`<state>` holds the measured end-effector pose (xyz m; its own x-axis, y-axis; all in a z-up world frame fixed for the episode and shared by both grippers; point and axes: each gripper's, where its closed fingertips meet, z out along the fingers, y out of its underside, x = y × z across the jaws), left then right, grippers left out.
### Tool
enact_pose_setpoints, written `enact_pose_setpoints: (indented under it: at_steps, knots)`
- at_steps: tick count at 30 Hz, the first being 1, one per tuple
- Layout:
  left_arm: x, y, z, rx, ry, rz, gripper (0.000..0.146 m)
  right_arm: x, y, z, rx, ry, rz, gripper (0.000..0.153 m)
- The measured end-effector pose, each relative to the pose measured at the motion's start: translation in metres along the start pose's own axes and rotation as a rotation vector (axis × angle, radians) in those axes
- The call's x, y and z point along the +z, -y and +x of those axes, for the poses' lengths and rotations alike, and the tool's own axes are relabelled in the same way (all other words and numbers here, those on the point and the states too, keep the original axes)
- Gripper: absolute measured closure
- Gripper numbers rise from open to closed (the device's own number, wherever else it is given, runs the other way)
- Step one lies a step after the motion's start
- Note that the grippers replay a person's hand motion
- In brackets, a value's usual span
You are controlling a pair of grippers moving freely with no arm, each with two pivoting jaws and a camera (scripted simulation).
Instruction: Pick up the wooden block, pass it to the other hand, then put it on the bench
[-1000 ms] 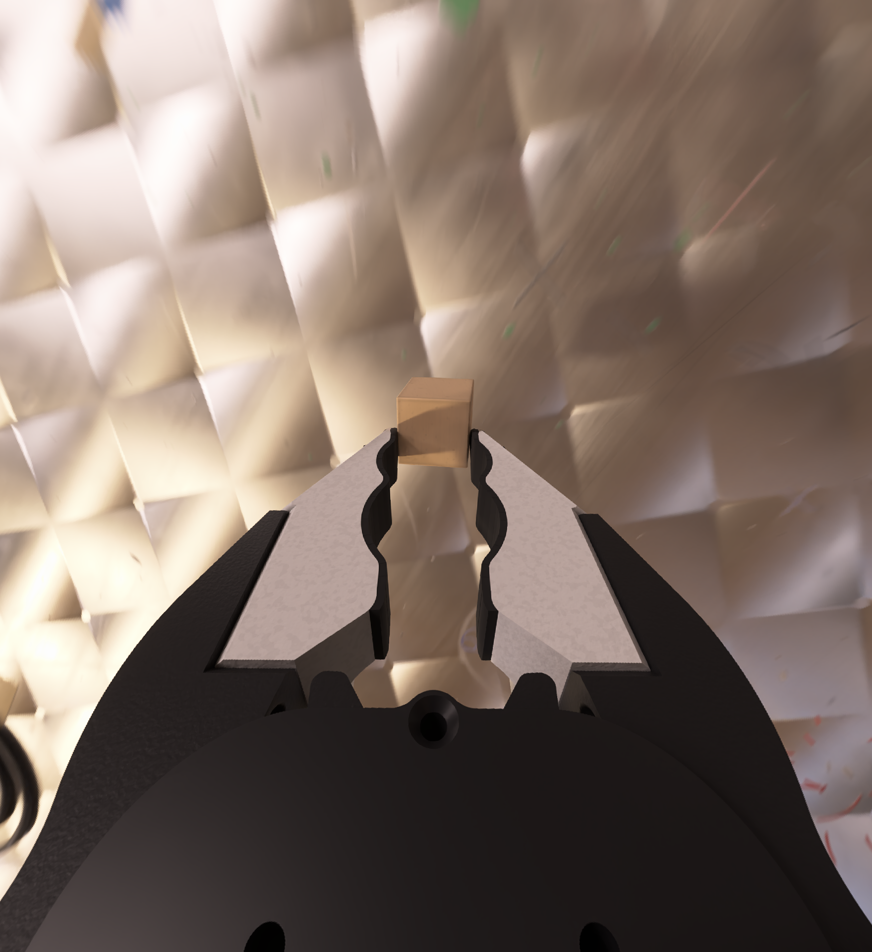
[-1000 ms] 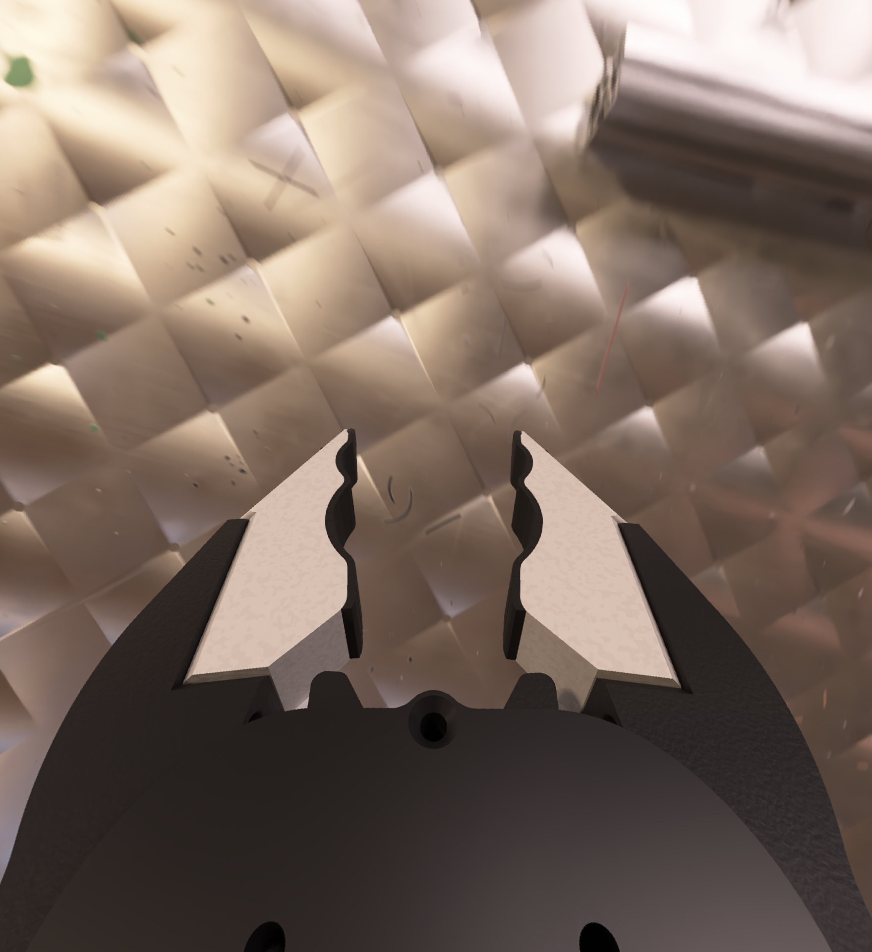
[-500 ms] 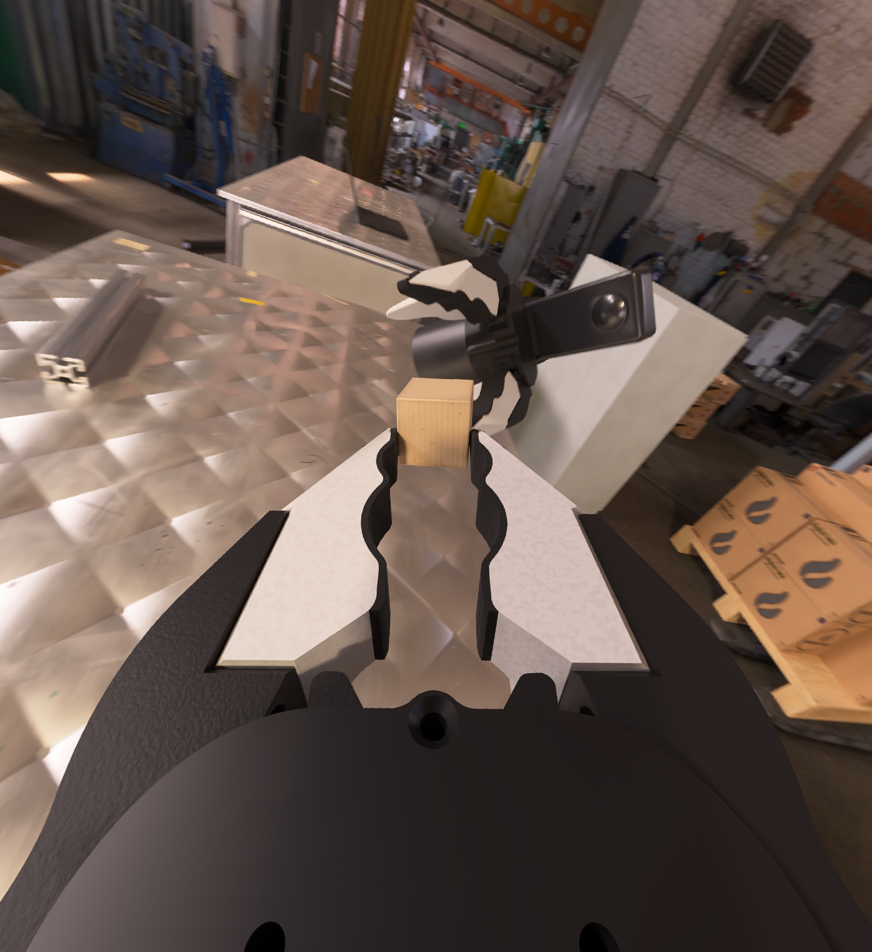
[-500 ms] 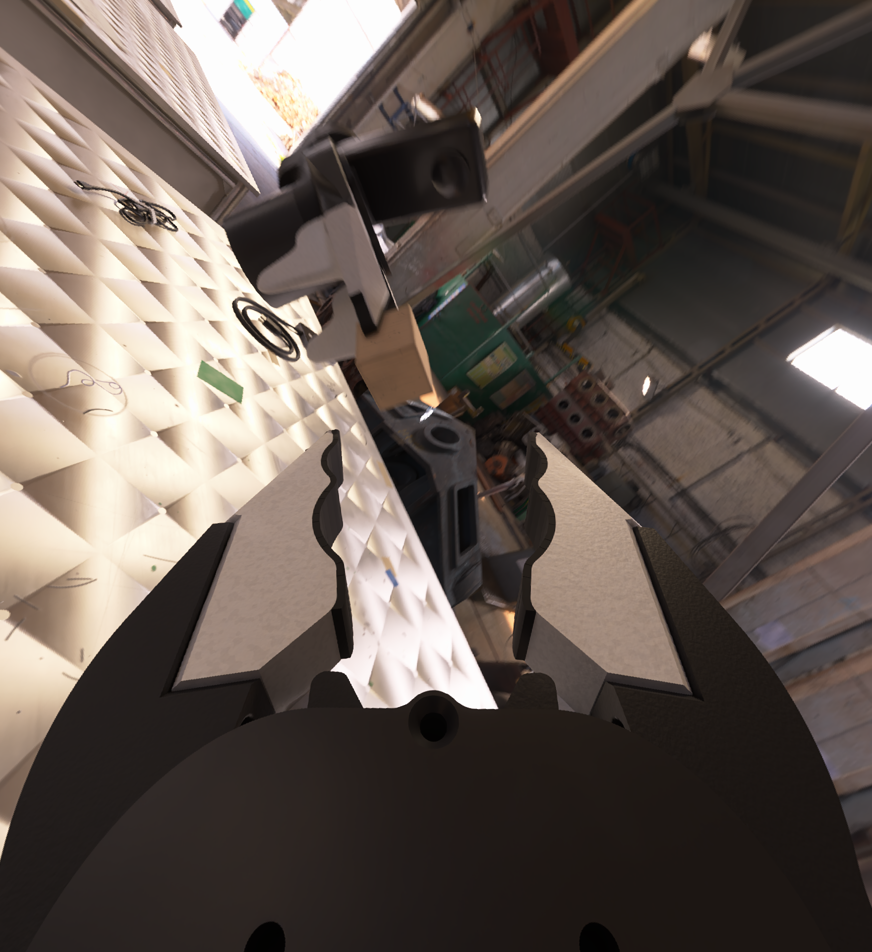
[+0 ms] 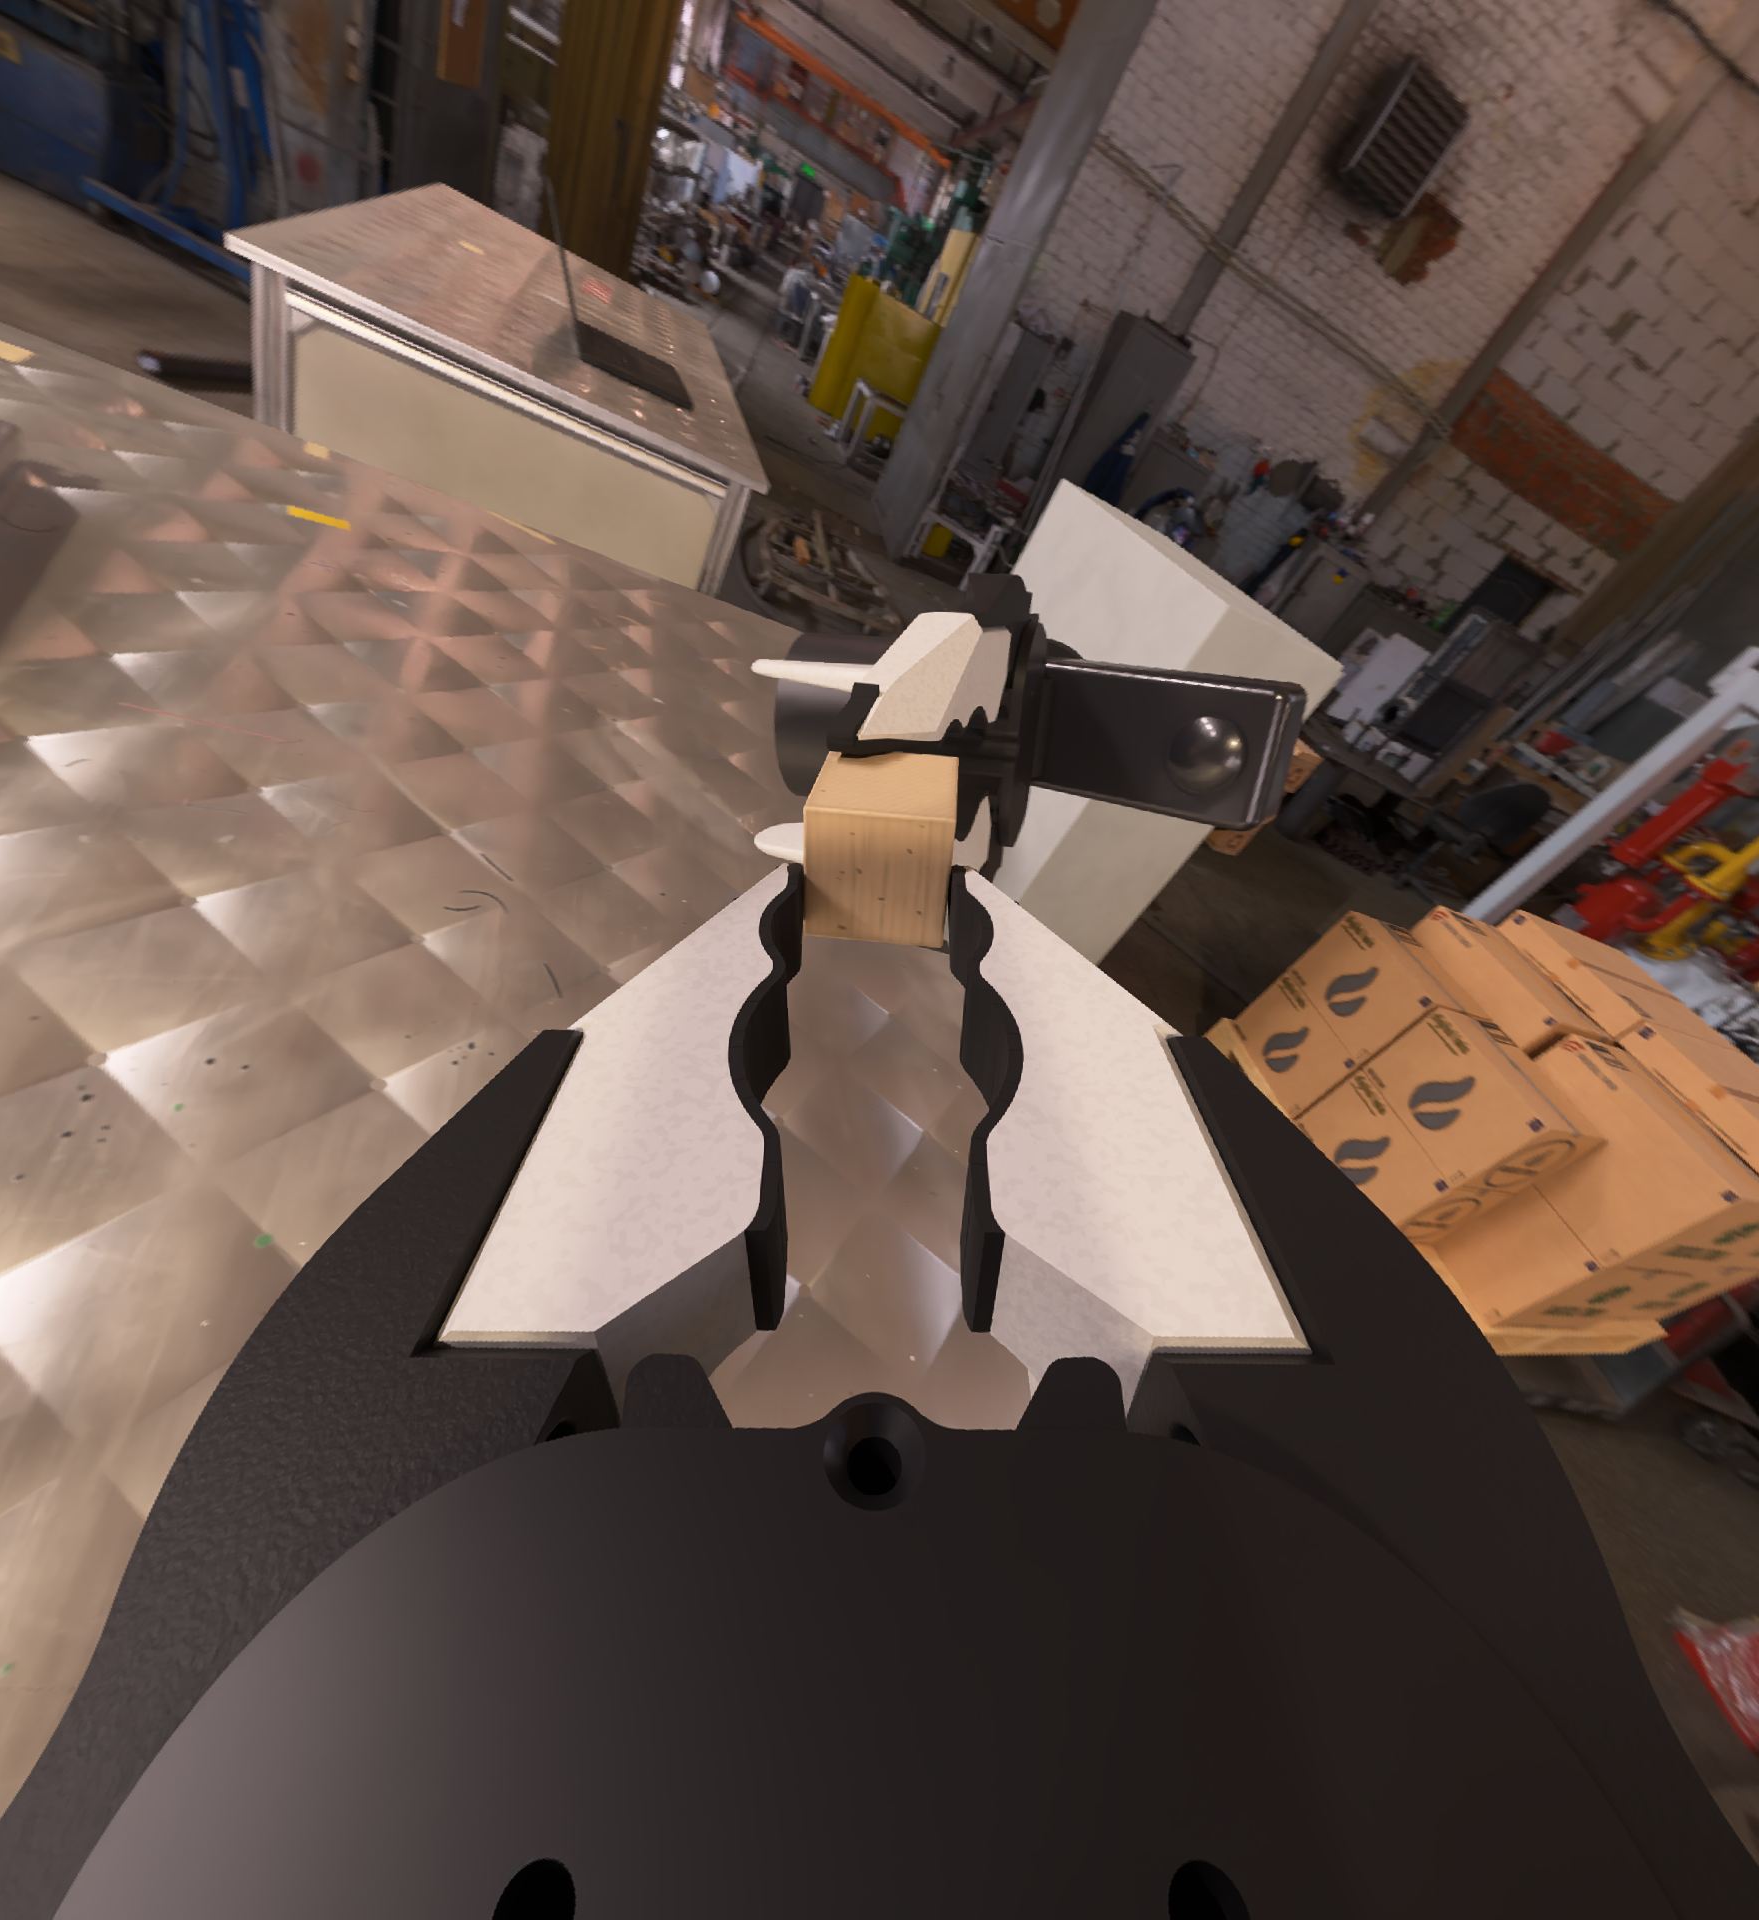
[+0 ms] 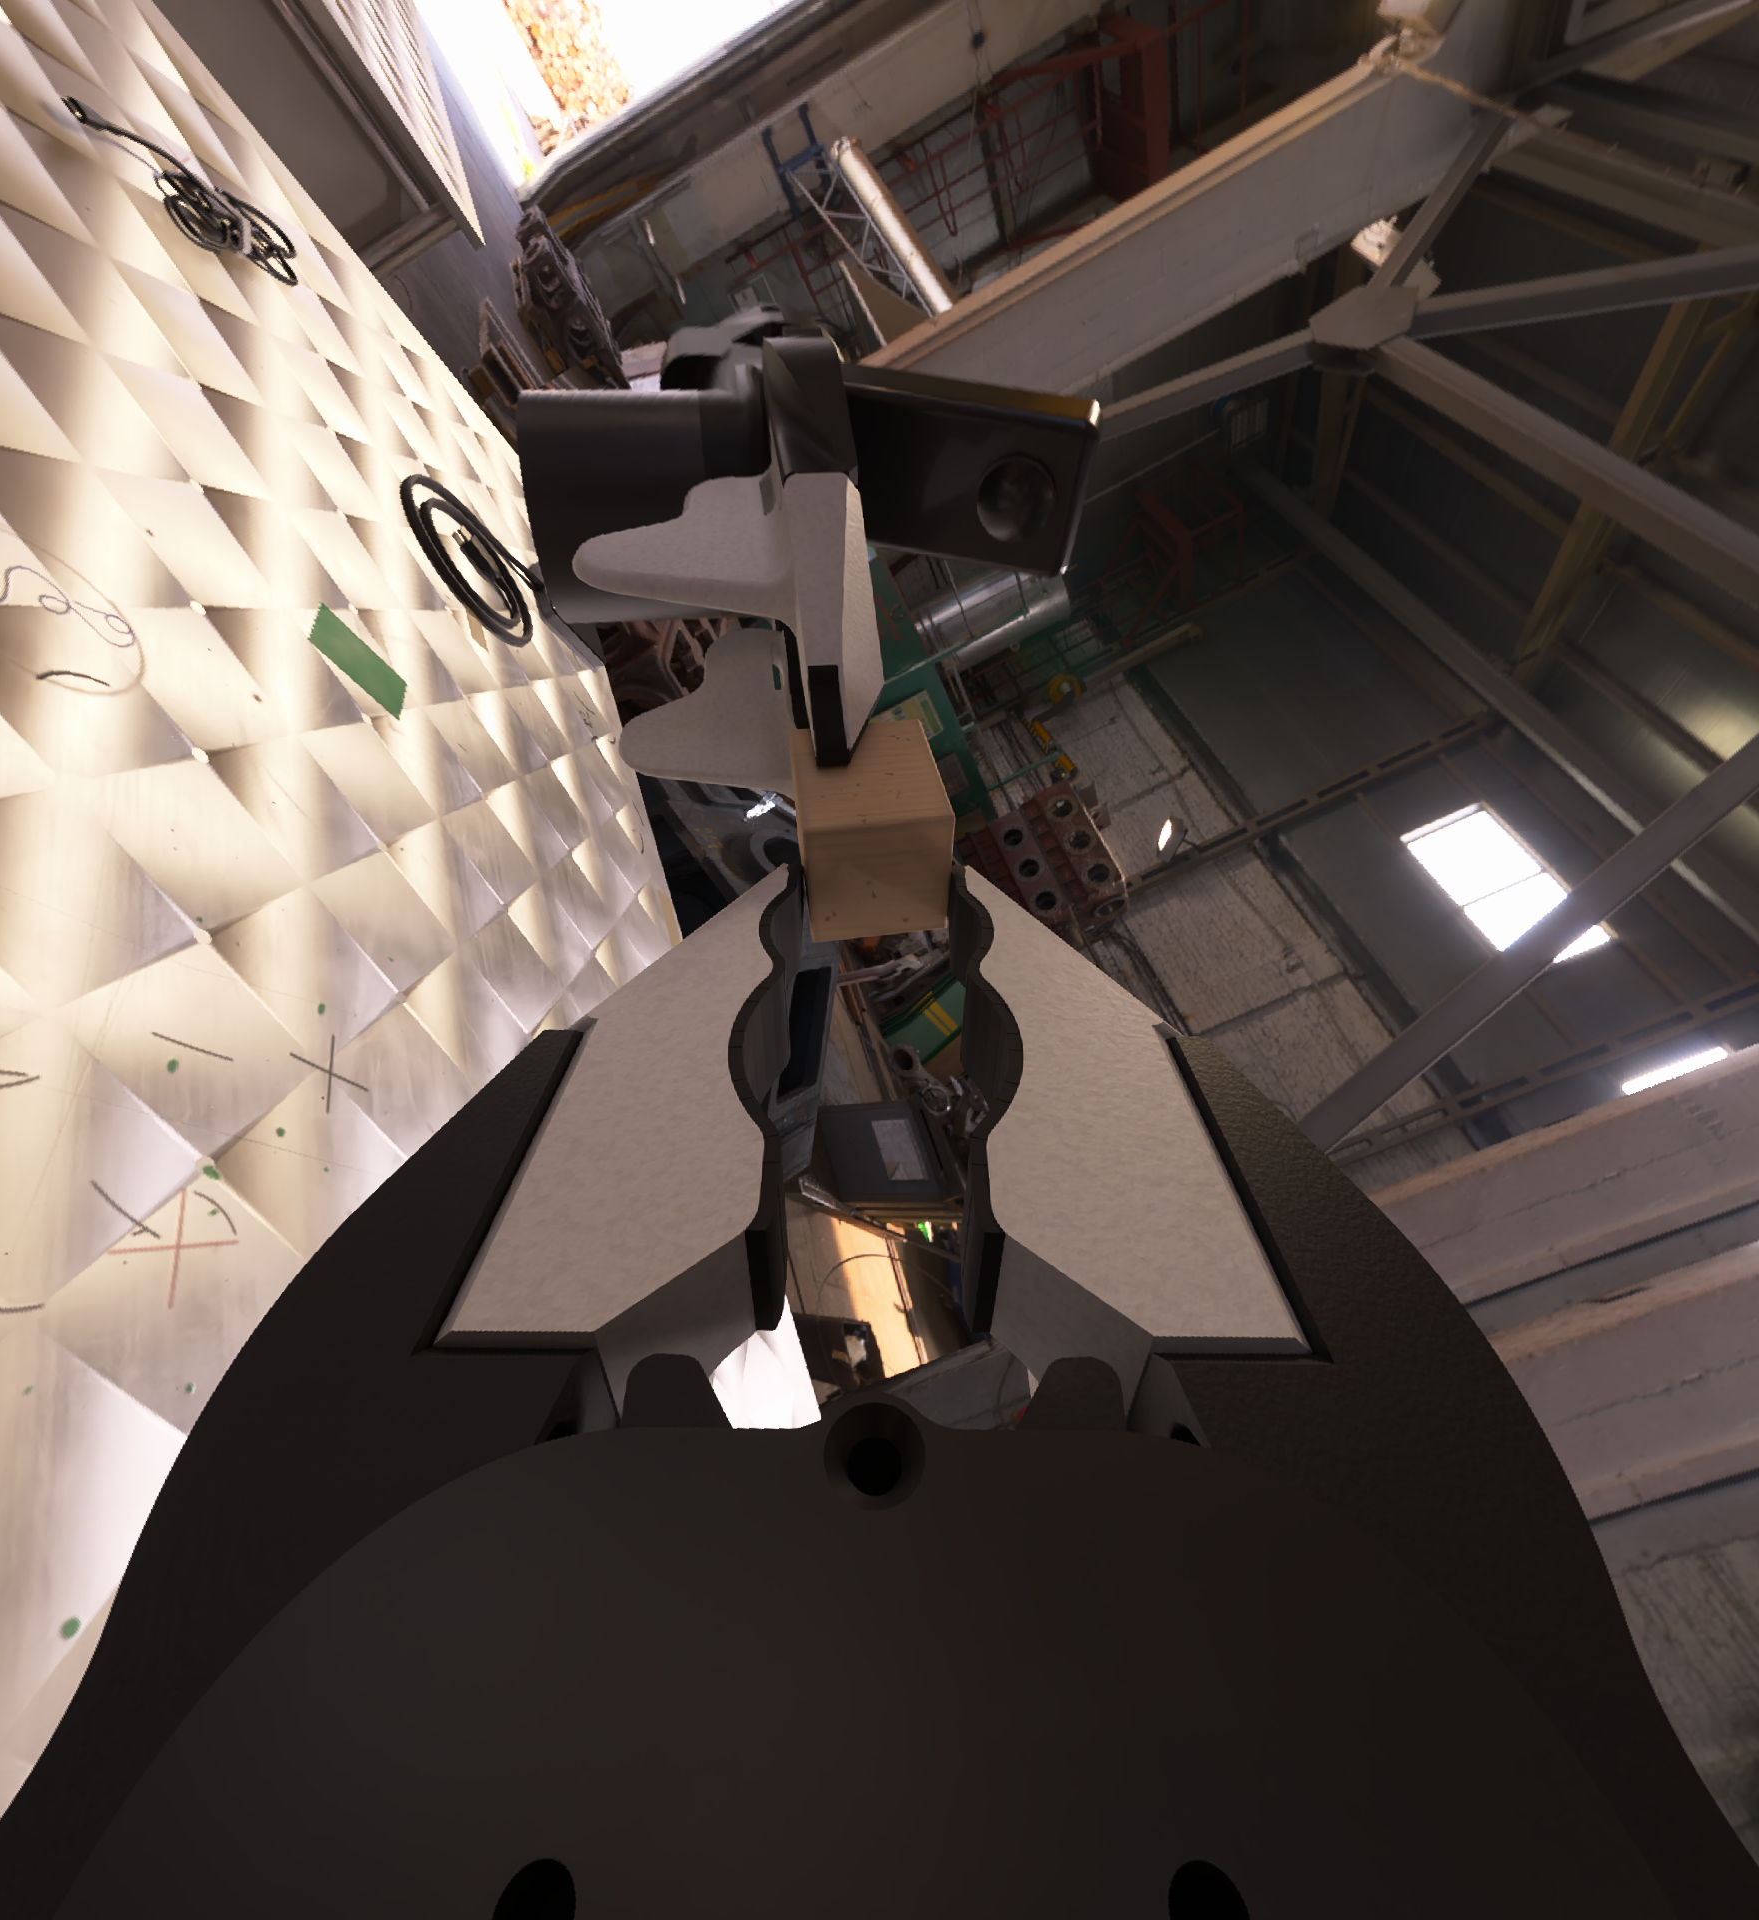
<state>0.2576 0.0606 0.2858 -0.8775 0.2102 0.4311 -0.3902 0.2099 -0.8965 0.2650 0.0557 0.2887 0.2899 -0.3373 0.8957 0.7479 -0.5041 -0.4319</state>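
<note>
Two sets of tongs meet on one wooden block [image 5: 880,871], held in the air above the table [image 5: 231,935] near its far edge. Nearest to us in the left wrist view, our left tongs [image 5: 876,883] are clenched on the block's two side faces, right at the fingertips. Just beyond, our right tongs [image 5: 859,769] come in crosswise, one white finger lying on the block's top face and the other showing below it.

From the right wrist view the right tongs [image 6: 876,883] look closed on the block [image 6: 875,847] at the very tips, with the left tongs [image 6: 802,743] gripping its far end at right angles. We judge both grasps to be on, the handover at its middle.

The block is close to a cube, so no long axis matters; what matters is that the two grips sit on different pairs of faces, so the left tongs should be able to release and back straight off.

Open room lies above the table on the left. Farther off stand a white box [image 5: 1145,665] and stacked cartons [image 5: 1477,1122] past the table edge.
</note>
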Motion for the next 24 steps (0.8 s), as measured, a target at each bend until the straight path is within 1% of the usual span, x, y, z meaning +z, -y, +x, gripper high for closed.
enact_pose_setpoints:
  at_steps: [2,3,5,6,9,10,11,14,18,20,24]
  knots:
    - [0.0,0.003,-0.007,0.012,0.054,0.011,0.118,0.002,-0.007,0.002,0.022,-0.003,-0.019,0.125]
    - [-0.001,0.005,-0.014,0.028,0.112,0.016,0.118,0.003,-0.013,0.003,0.035,-0.002,-0.044,0.125]
    - [-0.01,0.007,-0.036,0.088,0.286,0.02,0.1,0.002,-0.028,0.008,0.059,0.006,-0.101,0.125]
    - [-0.017,0.008,-0.049,0.125,0.401,0.016,0.093,0.002,-0.038,0.009,0.077,0.018,-0.135,0.125]
    - [-0.055,0.008,-0.095,0.21,0.856,-0.029,0.089,-0.006,-0.076,0.019,0.179,0.05,-0.276,0.125]
    - [-0.068,0.007,-0.107,0.22,0.987,-0.04,0.087,-0.011,-0.09,0.022,0.224,0.067,-0.328,0.125]
    - [-0.079,0.006,-0.115,0.217,1.081,-0.047,0.085,-0.017,-0.104,0.025,0.265,0.079,-0.383,0.125]
    - [-0.1,0.003,-0.13,0.173,1.238,-0.056,0.082,-0.045,-0.151,0.028,0.36,0.127,-0.598,0.125]
    - [-0.123,0.0,-0.14,0.21,1.426,-0.113,0.078,-0.095,-0.214,0.03,0.384,0.146,-0.91,0.125]
    - [-0.127,0.0,-0.14,0.231,1.47,-0.135,0.078,-0.116,-0.234,0.027,0.42,0.163,-0.991,0.125]
    - [-0.128,0.002,-0.139,0.255,1.499,-0.141,0.08,-0.146,-0.258,0.014,0.532,0.229,-1.077,0.125]
